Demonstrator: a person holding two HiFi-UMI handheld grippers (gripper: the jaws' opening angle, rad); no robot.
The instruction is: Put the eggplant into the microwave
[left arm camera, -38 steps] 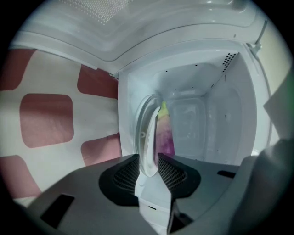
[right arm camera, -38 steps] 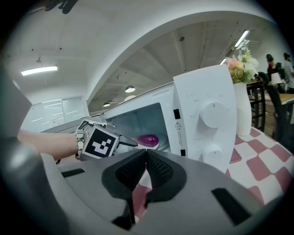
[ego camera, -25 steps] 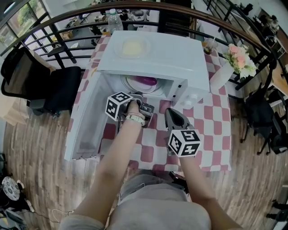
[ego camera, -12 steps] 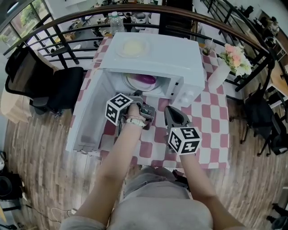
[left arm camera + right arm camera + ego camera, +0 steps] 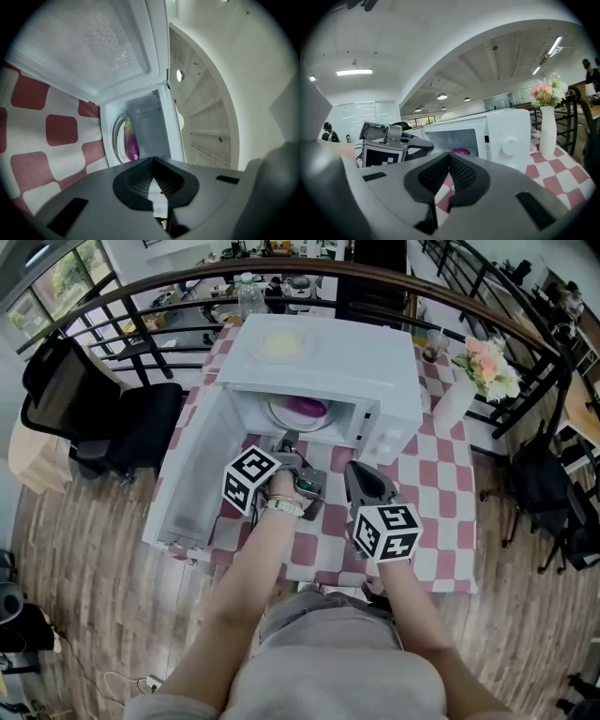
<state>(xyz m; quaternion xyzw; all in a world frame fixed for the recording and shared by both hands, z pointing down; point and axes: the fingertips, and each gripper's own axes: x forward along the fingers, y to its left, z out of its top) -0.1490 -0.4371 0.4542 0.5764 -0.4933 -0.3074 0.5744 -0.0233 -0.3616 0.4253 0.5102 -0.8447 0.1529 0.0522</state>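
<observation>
Head view: eggplant (image 5: pixel 305 410) seemingly rests inside the microwave (image 5: pixel 361 371). Clenched empty, left gripper (image 5: pixel 153 160) and right gripper (image 5: pixel 449 156) should next close the door (image 5: pixel 190 479).

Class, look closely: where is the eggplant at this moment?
In the head view, upper centre, the eggplant lies on the white plate inside the microwave, whose door stands open to the left.

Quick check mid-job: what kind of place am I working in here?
Probably an open-plan office or lab, not a home kitchen: a microwave on a checked tablecloth, black office chairs beside it, strip lights overhead.
</observation>
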